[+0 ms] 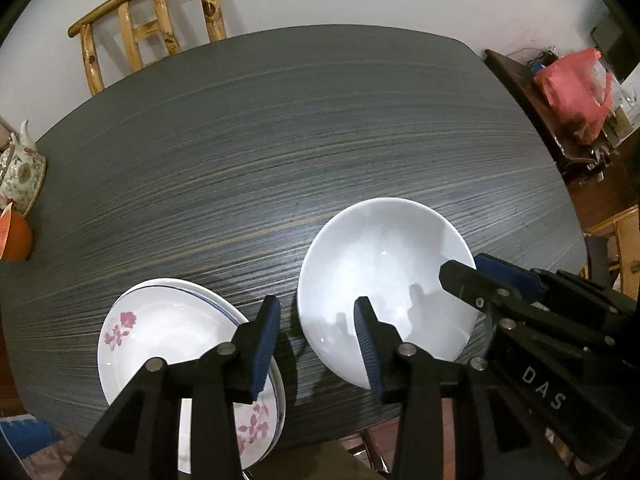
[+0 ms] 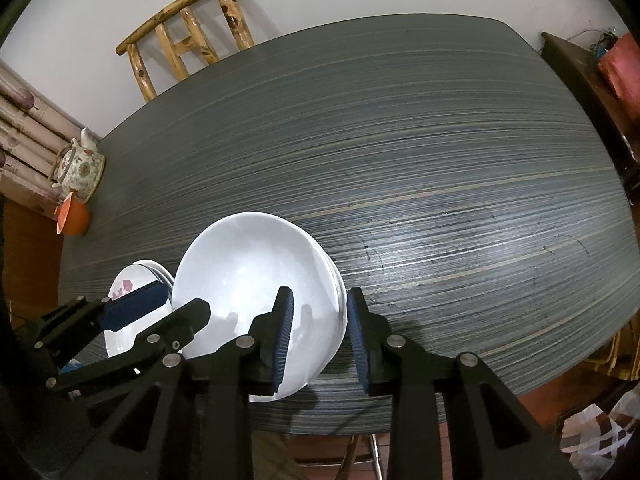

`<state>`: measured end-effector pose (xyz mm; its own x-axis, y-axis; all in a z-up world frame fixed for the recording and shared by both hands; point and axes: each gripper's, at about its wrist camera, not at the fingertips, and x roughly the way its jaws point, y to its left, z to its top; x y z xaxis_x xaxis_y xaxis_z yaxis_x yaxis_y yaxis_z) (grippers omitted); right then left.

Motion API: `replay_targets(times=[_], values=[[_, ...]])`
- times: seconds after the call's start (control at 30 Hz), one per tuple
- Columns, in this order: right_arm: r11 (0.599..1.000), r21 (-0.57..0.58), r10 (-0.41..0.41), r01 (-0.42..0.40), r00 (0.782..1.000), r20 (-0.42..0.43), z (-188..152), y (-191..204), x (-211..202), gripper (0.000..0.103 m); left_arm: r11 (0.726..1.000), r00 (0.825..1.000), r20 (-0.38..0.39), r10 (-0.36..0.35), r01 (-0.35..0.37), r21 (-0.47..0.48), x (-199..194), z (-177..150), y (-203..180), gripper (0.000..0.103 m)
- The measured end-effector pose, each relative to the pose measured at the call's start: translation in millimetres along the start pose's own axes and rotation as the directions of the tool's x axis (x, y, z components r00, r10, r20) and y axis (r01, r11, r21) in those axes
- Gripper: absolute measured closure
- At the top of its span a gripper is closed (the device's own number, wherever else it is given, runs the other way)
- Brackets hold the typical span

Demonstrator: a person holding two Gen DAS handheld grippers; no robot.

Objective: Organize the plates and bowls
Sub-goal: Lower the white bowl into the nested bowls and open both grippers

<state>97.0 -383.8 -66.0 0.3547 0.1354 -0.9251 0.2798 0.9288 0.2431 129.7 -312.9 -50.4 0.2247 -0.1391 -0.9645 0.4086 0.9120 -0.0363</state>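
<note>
On the dark striped table, a white bowl sits near the front edge. Right gripper straddles its three o'clock rim, jaws apart; left gripper hangs open between bowl and stacked floral plates at nine o'clock.

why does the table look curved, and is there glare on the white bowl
Left wrist view: fisheye bends the table edges; the white bowl shows soft sheen and finger shadows. Right wrist view: same bending, brighter glare patches inside the bowl; both sharp.

Dark striped desk bearing white bowl, stacked floral plates, teapot and orange cup.
</note>
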Motion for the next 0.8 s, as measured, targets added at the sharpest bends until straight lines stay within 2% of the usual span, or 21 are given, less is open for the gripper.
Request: replay_targets(times=[0.33,0.53,0.67,0.8], values=[[1.000,0.018,-0.006,0.006,1.000,0.008,-3,-2,-4,0.077,0.998,0.997,0.071,0.003,0.001,-0.056,-12,-5,20,0.064],[1.000,0.024,-0.002,0.002,1.000,0.019,-7,1,-7,0.076,0.997,0.992,0.114,0.046,-0.039,-0.063,-18,-12,29,0.064],[1.000,0.013,-0.020,0.020,0.999,0.040,-10,5,-12,0.070,0.997,0.987,0.148,0.066,-0.059,-0.052,-24,-19,29,0.064],[0.999,-0.003,-0.033,0.033,0.997,0.067,-15,9,-19,0.070,0.997,0.982,0.171,0.076,-0.069,-0.046,-28,-24,28,0.064]])
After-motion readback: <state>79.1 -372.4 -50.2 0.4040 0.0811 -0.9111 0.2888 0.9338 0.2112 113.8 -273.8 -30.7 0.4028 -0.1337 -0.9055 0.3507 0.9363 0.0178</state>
